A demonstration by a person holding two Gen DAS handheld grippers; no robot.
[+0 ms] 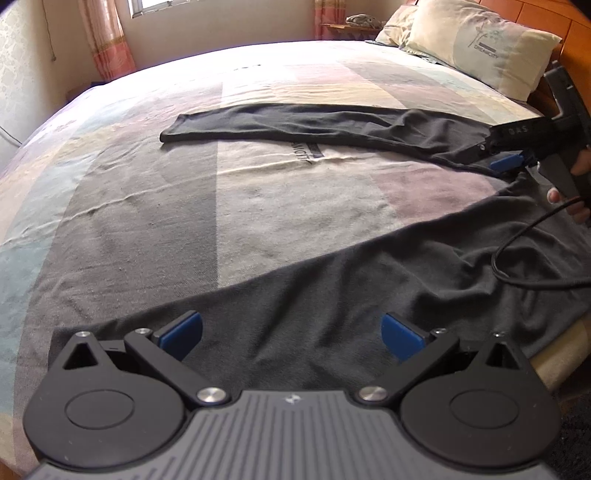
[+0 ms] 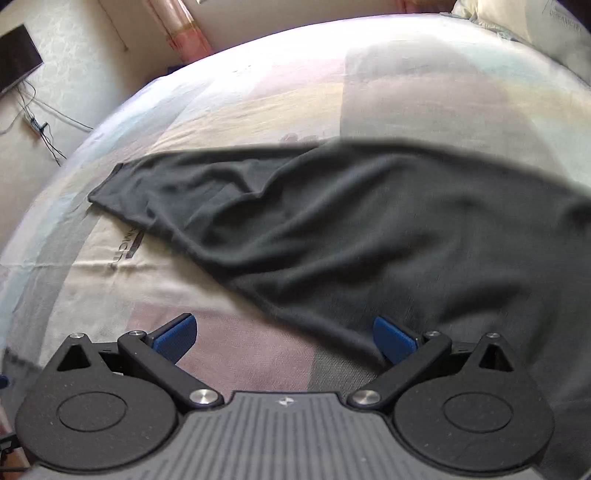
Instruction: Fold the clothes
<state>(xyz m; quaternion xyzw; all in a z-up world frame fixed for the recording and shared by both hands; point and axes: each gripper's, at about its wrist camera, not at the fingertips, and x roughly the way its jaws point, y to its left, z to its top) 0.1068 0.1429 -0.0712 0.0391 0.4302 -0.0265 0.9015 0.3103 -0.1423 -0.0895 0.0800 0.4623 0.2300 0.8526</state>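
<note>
A dark grey pair of trousers (image 1: 332, 295) lies spread on the patchwork bedsheet (image 1: 147, 206). One leg (image 1: 295, 122) stretches flat toward the far left. The other leg runs under my left gripper (image 1: 291, 332), which hovers open just above the cloth with nothing between its blue pads. At the right, where the legs meet, a hand holds my right gripper (image 1: 495, 155) low over the garment. In the right wrist view the trousers (image 2: 332, 229) fill the middle, rumpled. My right gripper (image 2: 284, 338) stands wide open, its right fingertip (image 2: 395, 339) at the cloth's edge.
Two pillows (image 1: 480, 48) lean on the wooden headboard (image 1: 546, 18) at the far right. A black cable (image 1: 517, 266) loops over the cloth near the hand. The bed's wooden edge (image 1: 561, 354) is at the near right. A dark screen (image 2: 18, 55) and floor cables (image 2: 40, 125) are at the left.
</note>
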